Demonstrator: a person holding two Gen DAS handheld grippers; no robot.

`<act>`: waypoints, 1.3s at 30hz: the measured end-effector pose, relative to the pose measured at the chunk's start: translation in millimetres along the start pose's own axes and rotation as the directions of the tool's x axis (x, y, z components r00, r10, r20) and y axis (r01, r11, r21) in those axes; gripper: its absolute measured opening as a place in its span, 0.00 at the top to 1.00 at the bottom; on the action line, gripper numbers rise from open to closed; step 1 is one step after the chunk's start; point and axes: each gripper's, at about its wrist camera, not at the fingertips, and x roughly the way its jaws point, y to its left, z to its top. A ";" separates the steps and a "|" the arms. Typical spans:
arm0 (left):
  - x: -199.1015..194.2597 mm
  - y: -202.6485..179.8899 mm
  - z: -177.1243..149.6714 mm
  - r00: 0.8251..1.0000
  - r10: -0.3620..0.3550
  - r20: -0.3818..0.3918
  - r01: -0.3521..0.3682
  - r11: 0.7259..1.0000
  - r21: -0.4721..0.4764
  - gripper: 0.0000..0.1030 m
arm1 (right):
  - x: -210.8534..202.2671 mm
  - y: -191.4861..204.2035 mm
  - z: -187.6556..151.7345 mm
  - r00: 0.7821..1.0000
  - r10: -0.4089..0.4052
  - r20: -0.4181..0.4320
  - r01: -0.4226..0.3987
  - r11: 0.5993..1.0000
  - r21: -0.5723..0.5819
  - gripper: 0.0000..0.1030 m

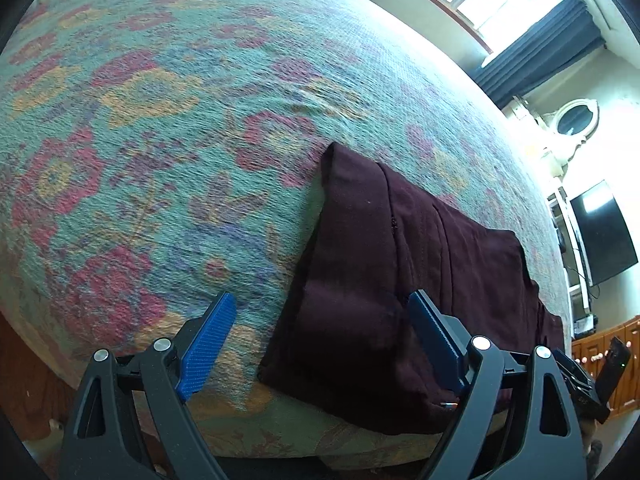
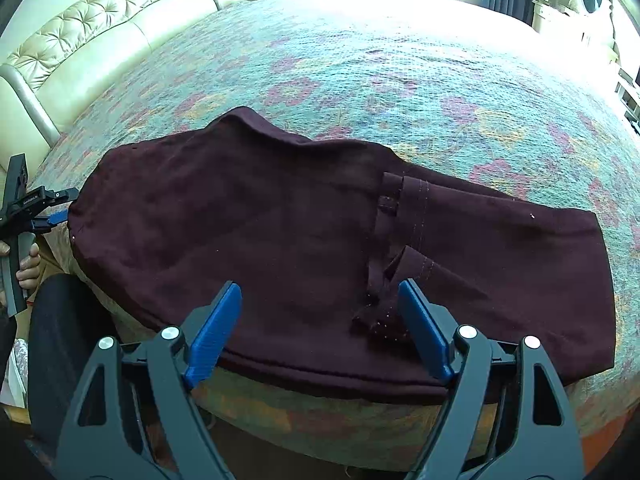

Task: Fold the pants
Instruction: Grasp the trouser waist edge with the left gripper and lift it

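Floral bedspread [image 2: 400, 60] covers bed, cream tufted headboard [image 2: 100, 20] at far end. Maroon pants [image 2: 280, 232] lie folded flat at near edge of bed, partly over it. Left gripper [image 1: 320, 320] at pants' left edge — jaws wide, nothing held. Right gripper [image 2: 320, 312] above waistband — jaws wide, nothing between.

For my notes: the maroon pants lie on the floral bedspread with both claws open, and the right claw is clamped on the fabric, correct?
Not quite: the right claw holds nothing, open above the maroon pants, as the right wrist view shows. The left claw is open too, and the pants do lie on the floral bedspread.
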 end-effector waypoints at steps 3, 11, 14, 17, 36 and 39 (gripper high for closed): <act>11.2 -8.4 1.7 0.994 -0.087 -0.065 0.088 0.996 0.017 0.16 | 0.1 1.8 -1.1 1.000 0.009 -0.003 -0.009 1.000 -0.001 0.22; 30.8 -8.3 19.3 0.982 -0.151 -0.112 0.151 0.988 -0.013 0.16 | -2.4 6.2 -1.4 0.999 0.041 0.007 -0.041 0.999 0.015 0.22; 38.7 -11.7 23.1 0.979 -0.166 -0.119 0.167 0.986 -0.001 0.16 | -0.5 6.1 -2.1 0.999 0.053 0.003 -0.053 0.998 0.025 0.22; 41.5 -12.2 25.3 0.971 -0.207 -0.119 0.206 0.978 -0.022 0.16 | 3.3 6.6 -4.2 0.998 0.061 -0.007 -0.061 0.998 0.030 0.22; 16.7 -95.0 28.4 0.942 -0.302 -0.146 0.312 0.949 0.048 0.66 | -11.7 -14.8 -0.8 0.997 0.075 0.023 -0.077 0.993 0.095 0.22; 6.3 -149.9 22.2 0.939 -0.311 -0.149 0.332 0.932 0.143 0.67 | -21.4 -25.7 0.7 0.996 0.085 0.039 -0.090 0.988 0.129 0.22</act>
